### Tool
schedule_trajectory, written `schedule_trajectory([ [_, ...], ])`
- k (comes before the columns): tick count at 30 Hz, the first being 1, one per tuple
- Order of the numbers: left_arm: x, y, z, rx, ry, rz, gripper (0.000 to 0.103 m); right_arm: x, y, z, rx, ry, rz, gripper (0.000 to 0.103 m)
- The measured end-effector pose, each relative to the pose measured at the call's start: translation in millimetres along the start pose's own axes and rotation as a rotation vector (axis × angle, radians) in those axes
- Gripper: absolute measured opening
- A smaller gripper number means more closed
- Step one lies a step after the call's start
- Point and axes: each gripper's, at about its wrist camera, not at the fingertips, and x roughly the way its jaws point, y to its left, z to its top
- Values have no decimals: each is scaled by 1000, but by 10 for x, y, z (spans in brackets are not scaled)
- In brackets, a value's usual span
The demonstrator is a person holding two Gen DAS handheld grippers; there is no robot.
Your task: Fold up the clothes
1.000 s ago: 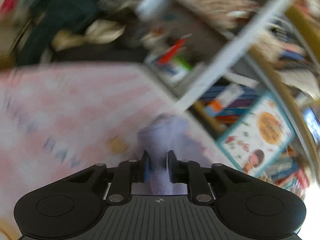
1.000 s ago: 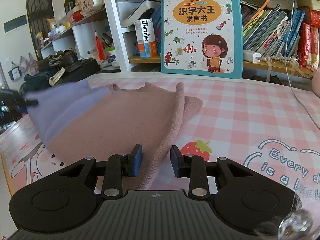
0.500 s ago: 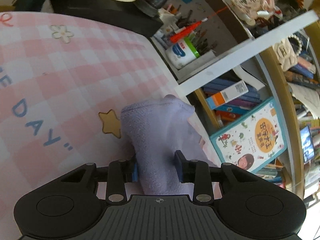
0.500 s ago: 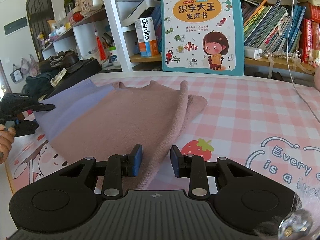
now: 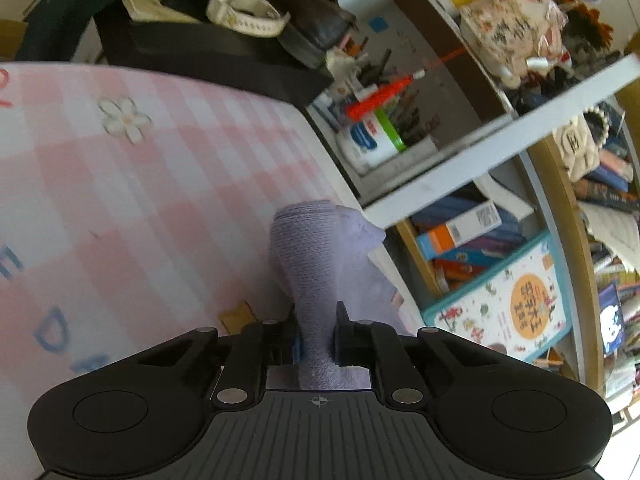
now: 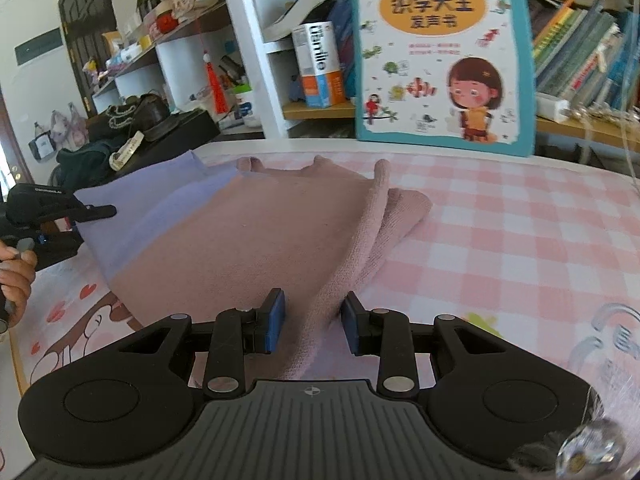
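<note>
Matt ribbed knit sweater (image 6: 256,236); smooth, perhaps vinyl, checked tablecloth (image 6: 520,240).

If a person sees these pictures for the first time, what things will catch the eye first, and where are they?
First is the pink and lilac sweater spread on the pink checked tablecloth, with a folded sleeve lying along its right side. The left claw is closing on the lilac edge, while a pink fold passes between the pads of the right claw. Behind the table, a bright children's book stands against the crowded bookshelf.
</note>
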Motion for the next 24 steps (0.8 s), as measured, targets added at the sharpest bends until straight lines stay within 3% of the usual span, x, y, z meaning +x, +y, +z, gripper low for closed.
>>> schedule_trajectory([
  [8, -236, 169, 164, -27, -63, 38, 11, 242, 207, 93, -12, 7, 58, 29],
  [12, -295, -3, 163, 18, -88, 14, 11, 256, 183, 103, 10, 9, 74, 29],
  [19, -357, -689, 19, 226, -137, -82, 10, 256, 156, 106, 29, 11, 85, 29],
  [24, -362, -1260, -367, 479, -134, -148, 11, 260, 144, 111, 36, 11, 89, 29],
])
